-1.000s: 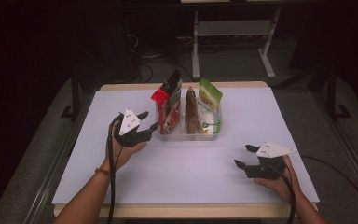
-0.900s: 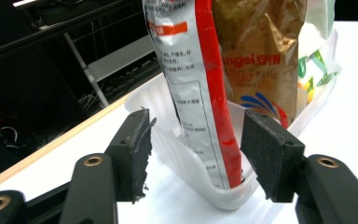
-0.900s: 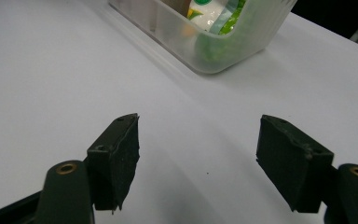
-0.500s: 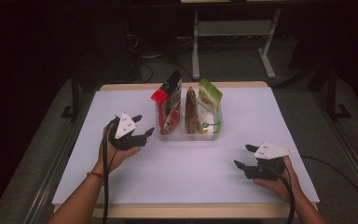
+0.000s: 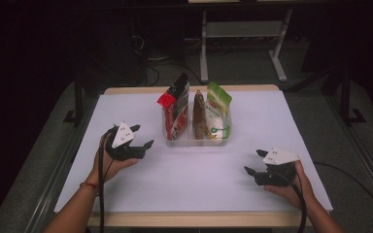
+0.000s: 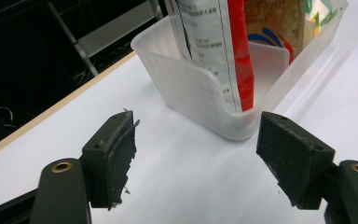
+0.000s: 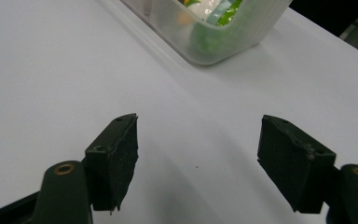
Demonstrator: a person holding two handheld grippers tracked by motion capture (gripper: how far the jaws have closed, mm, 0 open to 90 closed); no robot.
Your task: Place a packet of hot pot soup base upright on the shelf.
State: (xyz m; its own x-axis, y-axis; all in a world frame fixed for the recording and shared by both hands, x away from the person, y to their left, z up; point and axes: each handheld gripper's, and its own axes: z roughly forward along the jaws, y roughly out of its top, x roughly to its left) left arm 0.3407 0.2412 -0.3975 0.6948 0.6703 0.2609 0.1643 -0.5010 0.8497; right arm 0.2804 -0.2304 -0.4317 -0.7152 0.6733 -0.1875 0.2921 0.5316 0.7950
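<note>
The tabletop (image 5: 189, 170) is a flat white sheet on a pale wooden board whose edge shows at the far and near sides. Around it the room is dark: grey flooring lies to both sides, and a light-coloured metal frame (image 5: 243, 39) with splayed feet stands beyond the far edge, with cables on the floor beside it. The left gripper (image 5: 138, 141) is held just above the white surface; its jaws have just been opening and now stand wide apart with nothing between them. Directly ahead of these jaws, close but not touching, stands the clear plastic bin (image 6: 191, 93), its rounded near corner facing the gap between the jaws. Inside the bin, the red-and-white pouch (image 6: 223, 46) stands upright against the wall nearest the left jaws; behind it stands a brown pouch (image 5: 199, 114), and at the end farthest from the left jaws a green-and-white pouch (image 5: 218, 114). The right gripper (image 5: 253, 162) is held low over the near right part of the tabletop, well apart from the bin; its jaws are spread wide and empty, with bare white surface between them. Ahead of the right jaws, the bin's far corner (image 7: 214, 42) shows green packaging through its wall.
</note>
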